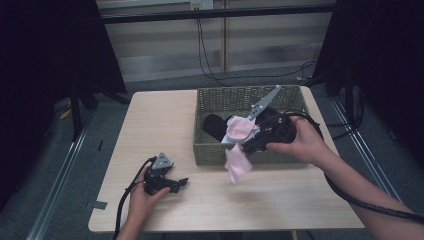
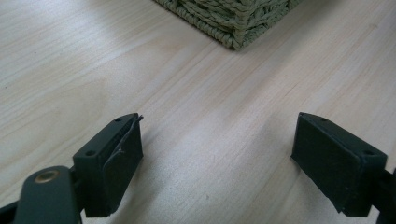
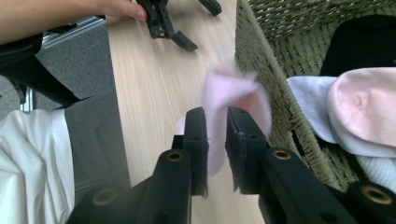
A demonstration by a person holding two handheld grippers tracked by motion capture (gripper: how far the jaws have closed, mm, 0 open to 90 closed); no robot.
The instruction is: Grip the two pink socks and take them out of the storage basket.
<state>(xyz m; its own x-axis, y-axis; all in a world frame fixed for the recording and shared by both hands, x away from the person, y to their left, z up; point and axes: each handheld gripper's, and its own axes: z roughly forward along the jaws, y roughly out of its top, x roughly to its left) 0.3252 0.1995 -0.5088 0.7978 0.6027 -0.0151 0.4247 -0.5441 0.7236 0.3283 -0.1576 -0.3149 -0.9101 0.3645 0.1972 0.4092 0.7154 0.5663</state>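
Pink sock [image 1: 237, 165] — light, limp, clingy knit — hangs over the near wall of the wicker basket [image 1: 210, 152], beside another pink-and-white sock [image 1: 239, 129] on the rim. Your right gripper [image 3: 215, 116] pinches its upper part; take hold at a bunched fold. Your left gripper [image 2: 217, 140] rests spread, empty, on the table [image 1: 165, 120]

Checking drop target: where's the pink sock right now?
In the high view the pink sock hangs over the near wall of the wicker basket, right of table centre, between the right gripper jaws, above the table.
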